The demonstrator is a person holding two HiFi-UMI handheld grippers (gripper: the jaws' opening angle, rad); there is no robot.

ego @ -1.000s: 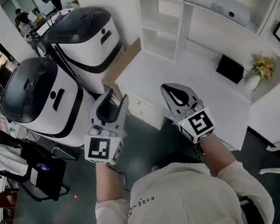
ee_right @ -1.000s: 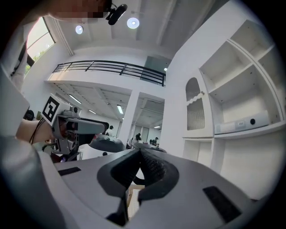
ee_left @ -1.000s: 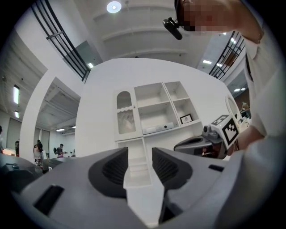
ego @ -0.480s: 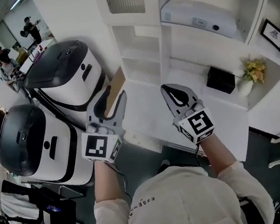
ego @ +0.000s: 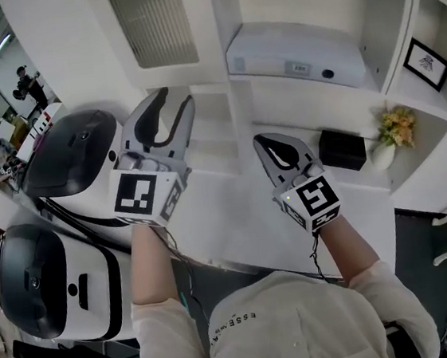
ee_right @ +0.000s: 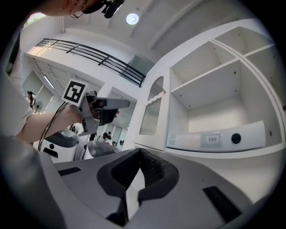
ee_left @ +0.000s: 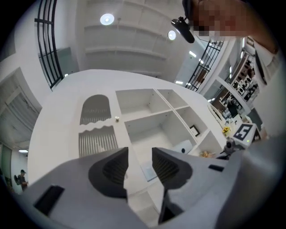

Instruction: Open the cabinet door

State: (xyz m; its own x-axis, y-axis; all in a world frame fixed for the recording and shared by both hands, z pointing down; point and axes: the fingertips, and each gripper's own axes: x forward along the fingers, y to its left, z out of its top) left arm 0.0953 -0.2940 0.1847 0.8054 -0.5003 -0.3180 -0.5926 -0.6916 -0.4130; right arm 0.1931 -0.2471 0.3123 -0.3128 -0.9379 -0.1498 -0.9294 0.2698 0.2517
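Tall white shelf unit (ego: 234, 93), with the cabinet door (ego: 153, 22) set in its upper left bay, flush with the frame and shut. Down and left of the cabinet door, two bulky white machines with black tops (ego: 71, 147), side by side. Below the door, a white desk top (ego: 235, 213). Right of the door, in the open bay next to it, a long white device (ego: 292, 46) lying on the shelf.

Left gripper (ego: 176, 99) raised, in the head view just under the door's lower edge and not touching it. Jaws spread apart with nothing between them, pointing up toward the slatted panel. Right gripper (ego: 266, 141) lower and to the right of the door, under the shelf with the white device, jaws pressed together on nothing.

Further right of the door and below it, on the desk: a black box (ego: 342, 148), then a small vase of yellow flowers (ego: 391, 135). Above these, a framed picture (ego: 425, 64) in a side bay. On the door's right edge, about mid height, a small round knob (ee_left: 117, 118), apart from both grippers.
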